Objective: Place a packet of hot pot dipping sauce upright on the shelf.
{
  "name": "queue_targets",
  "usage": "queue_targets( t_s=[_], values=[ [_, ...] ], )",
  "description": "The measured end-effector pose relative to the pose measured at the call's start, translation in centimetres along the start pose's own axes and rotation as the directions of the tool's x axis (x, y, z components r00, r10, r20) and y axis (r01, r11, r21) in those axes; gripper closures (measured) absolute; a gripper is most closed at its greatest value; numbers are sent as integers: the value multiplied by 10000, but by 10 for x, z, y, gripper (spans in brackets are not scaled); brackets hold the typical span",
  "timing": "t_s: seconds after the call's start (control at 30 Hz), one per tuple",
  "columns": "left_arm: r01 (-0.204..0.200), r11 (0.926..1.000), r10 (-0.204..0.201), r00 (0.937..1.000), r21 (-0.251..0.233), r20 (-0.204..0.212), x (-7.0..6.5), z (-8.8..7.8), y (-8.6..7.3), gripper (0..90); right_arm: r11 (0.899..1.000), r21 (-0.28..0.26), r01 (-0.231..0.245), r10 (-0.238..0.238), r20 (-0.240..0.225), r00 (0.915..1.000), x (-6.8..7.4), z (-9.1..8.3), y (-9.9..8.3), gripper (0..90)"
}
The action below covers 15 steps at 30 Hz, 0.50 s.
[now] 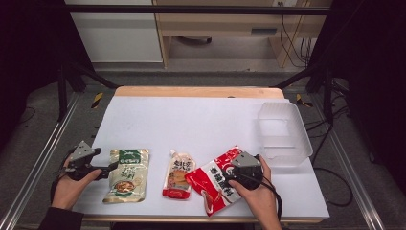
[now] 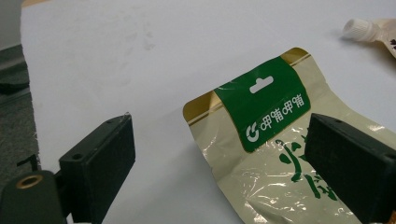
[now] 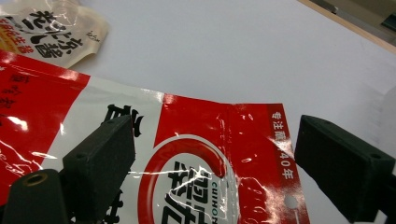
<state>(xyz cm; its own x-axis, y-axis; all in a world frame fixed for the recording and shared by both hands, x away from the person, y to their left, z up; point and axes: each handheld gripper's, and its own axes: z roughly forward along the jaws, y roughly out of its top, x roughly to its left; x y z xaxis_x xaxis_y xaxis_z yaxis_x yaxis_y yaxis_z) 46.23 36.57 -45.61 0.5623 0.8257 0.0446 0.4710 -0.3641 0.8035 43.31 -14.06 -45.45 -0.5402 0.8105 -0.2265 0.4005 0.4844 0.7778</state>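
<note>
The tabletop [image 1: 201,120] is covered in plain white, with a pale wooden edge seen along its far side. The left pouch [image 1: 127,175] is coloured pale gold-beige, with a dark green band bearing white characters at its top and green lettering printed below. The middle spouted pouch [image 1: 178,174] is cream with black characters, an orange-brown picture and a red lower edge; its cap is white. The right pouch [image 1: 216,181] is printed bright red and white, with black characters and a red ring. The bin [image 1: 286,134] is translucent white. The left hand-held gripper [image 1: 111,167] and the right hand-held gripper [image 1: 229,175] are black, each topped by a grey plate.
</note>
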Motion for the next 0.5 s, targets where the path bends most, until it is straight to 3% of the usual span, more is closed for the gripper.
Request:
queue_targets(
  t_s=[0.17, 0.27, 0.5],
  values=[
    [12, 9998, -13, 10000, 183, 76, 1, 3, -1, 97, 10000, -17, -5, 5, 13, 10000, 1, 0, 0, 126],
    [-185, 9986, 166, 9991, 498, 384, -2, 8, -1, 99, 10000, 13, 83, -83, 74, 9999, 1, -1, 0, 126],
    [-292, 9968, 247, 9978, 744, 609, -5, 13, -1, 107, 9999, 53, 92, -92, 82, 9999, 1, -1, 0, 126]
  ],
)
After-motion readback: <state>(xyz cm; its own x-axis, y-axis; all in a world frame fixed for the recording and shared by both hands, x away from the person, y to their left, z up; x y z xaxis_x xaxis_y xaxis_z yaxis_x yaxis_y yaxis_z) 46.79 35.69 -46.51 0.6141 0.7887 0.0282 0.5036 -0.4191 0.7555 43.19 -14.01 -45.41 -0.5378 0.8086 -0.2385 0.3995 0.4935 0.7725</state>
